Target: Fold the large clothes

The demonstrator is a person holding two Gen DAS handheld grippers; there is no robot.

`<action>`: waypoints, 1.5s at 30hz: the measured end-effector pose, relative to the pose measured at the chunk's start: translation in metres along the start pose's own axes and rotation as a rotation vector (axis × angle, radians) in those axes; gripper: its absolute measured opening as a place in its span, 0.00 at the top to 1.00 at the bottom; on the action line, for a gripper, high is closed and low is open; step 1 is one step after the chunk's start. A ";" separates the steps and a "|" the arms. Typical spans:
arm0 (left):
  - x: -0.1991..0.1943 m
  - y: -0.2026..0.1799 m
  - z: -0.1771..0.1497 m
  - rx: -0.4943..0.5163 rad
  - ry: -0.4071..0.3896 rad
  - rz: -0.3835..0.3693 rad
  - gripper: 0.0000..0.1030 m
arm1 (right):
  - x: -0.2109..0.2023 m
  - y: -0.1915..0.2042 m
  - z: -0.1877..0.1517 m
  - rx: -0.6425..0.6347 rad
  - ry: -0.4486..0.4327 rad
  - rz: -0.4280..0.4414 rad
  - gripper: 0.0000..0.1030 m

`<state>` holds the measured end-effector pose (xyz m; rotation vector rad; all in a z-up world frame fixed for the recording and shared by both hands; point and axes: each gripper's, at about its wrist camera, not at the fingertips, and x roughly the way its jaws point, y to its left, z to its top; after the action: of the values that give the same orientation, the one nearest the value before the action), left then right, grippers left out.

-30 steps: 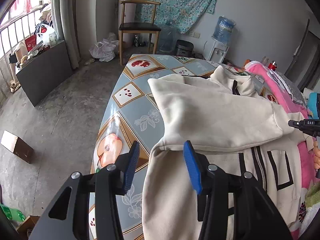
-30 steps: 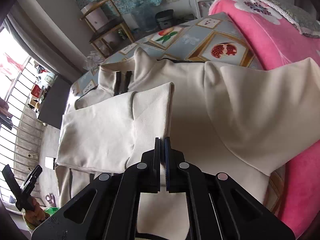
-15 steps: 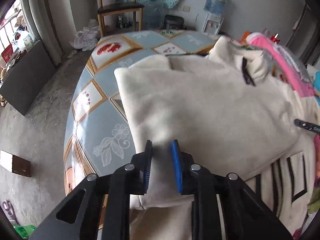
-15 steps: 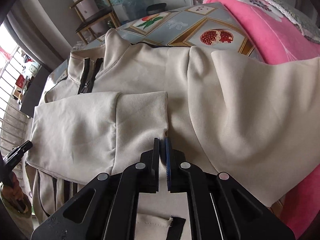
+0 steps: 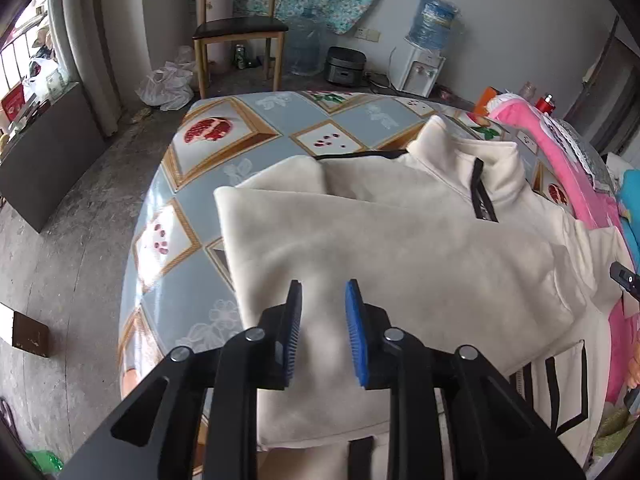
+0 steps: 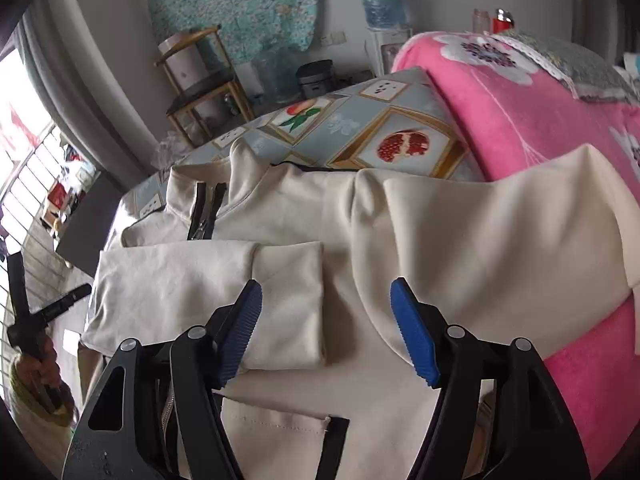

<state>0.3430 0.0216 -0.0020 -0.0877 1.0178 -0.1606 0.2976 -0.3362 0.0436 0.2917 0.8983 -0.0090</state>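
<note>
Cream jacket (image 5: 400, 248) lying on fruit-print tablecloth (image 5: 248, 140) | left gripper (image 5: 323, 304) hovering above sleeve, jaws just opening, nothing pinched | right gripper (image 6: 326, 300) just spreading wide, nothing held

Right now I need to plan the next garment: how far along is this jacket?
Done: one sleeve lies folded across the jacket. In hand: nothing; the right tongs have just been opening, empty, and the left tongs stand apart over the cloth. Left: the other sleeve still drapes onto the pink blanket, body unfolded.
</note>
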 end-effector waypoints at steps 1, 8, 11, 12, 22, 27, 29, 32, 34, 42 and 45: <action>0.001 -0.007 -0.001 0.010 0.003 -0.003 0.68 | -0.005 -0.011 -0.001 0.035 -0.004 -0.007 0.35; 0.029 -0.049 -0.014 0.094 0.042 0.030 0.34 | -0.064 -0.120 -0.013 0.255 -0.074 -0.181 0.34; 0.043 -0.052 -0.018 0.105 0.072 0.055 0.29 | -0.095 -0.158 -0.018 0.282 -0.114 -0.315 0.34; 0.046 -0.053 -0.019 0.107 0.077 0.063 0.28 | -0.102 -0.167 -0.019 0.271 -0.115 -0.364 0.31; 0.052 -0.056 -0.023 0.113 0.077 0.105 0.21 | -0.061 -0.217 -0.036 0.160 0.067 -0.646 0.72; 0.050 -0.055 -0.023 0.113 0.082 0.105 0.21 | -0.094 -0.213 -0.036 0.313 -0.008 -0.428 0.95; 0.049 -0.054 -0.025 0.119 0.076 0.106 0.21 | -0.121 -0.198 -0.032 0.360 -0.061 -0.223 0.95; 0.048 -0.053 -0.026 0.122 0.073 0.111 0.21 | -0.153 -0.166 -0.020 0.378 -0.117 0.093 0.95; 0.045 -0.052 -0.027 0.122 0.068 0.117 0.21 | -0.165 -0.138 -0.010 0.347 -0.134 0.240 0.95; 0.022 -0.042 -0.030 0.105 0.015 0.085 0.21 | -0.119 -0.026 0.042 0.242 -0.042 0.683 0.95; 0.009 -0.037 -0.034 0.106 -0.005 0.053 0.21 | -0.072 0.020 0.055 0.205 0.047 0.724 0.95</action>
<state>0.3153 -0.0161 -0.0217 0.0346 1.0036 -0.1658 0.2973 -0.3389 0.1368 0.7982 0.7972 0.5795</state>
